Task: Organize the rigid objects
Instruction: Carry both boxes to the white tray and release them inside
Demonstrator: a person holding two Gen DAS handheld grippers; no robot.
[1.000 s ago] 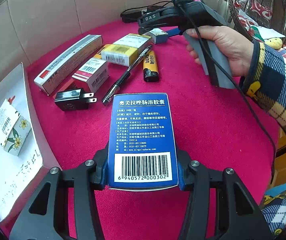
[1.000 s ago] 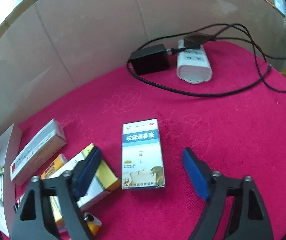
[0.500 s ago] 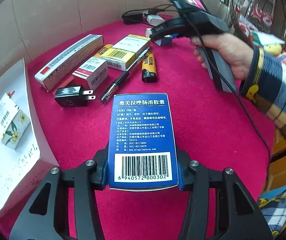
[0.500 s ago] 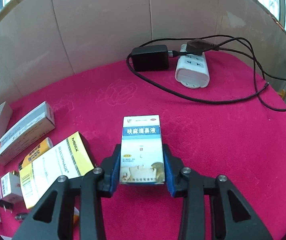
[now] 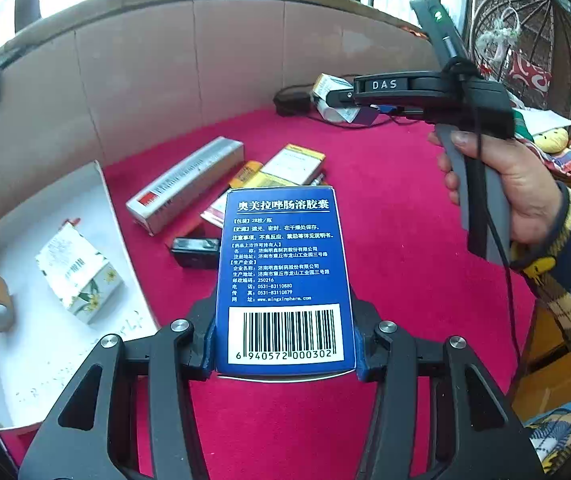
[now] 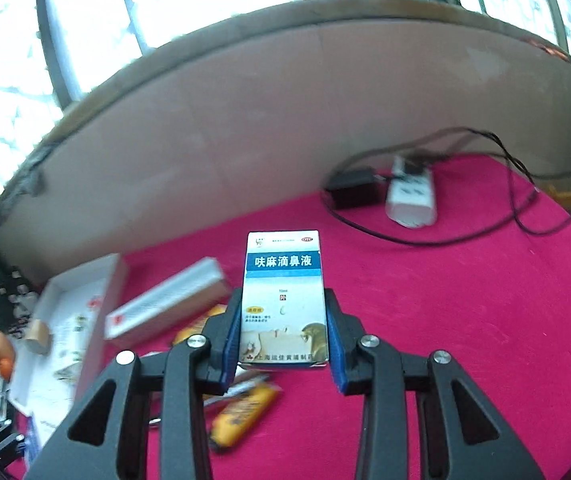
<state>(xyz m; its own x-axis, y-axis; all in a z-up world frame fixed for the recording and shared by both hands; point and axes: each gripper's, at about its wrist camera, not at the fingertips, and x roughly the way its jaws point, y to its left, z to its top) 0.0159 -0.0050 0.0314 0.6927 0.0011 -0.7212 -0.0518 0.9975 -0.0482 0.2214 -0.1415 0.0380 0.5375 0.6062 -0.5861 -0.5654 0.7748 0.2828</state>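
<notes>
two hand-held grippers, left hand-held gripper (image 5: 283, 344) one blue box (image 5: 283, 280), right hand-held gripper (image 6: 284, 340) one white box (image 6: 284, 300)

Blue box (image 5: 285, 280); crimson tablecloth (image 5: 405, 280); plaid sleeve (image 5: 565, 280).

Left gripper (image 5: 283, 354) clamps a blue medicine box (image 5: 285, 280), barcode nearest the camera, above the red tablecloth (image 5: 405, 280). White tray (image 5: 45, 360) at left holds a floral box (image 5: 79, 274). Person's hand (image 5: 501, 184) grips the right gripper (image 5: 337, 98) at upper right.
</notes>
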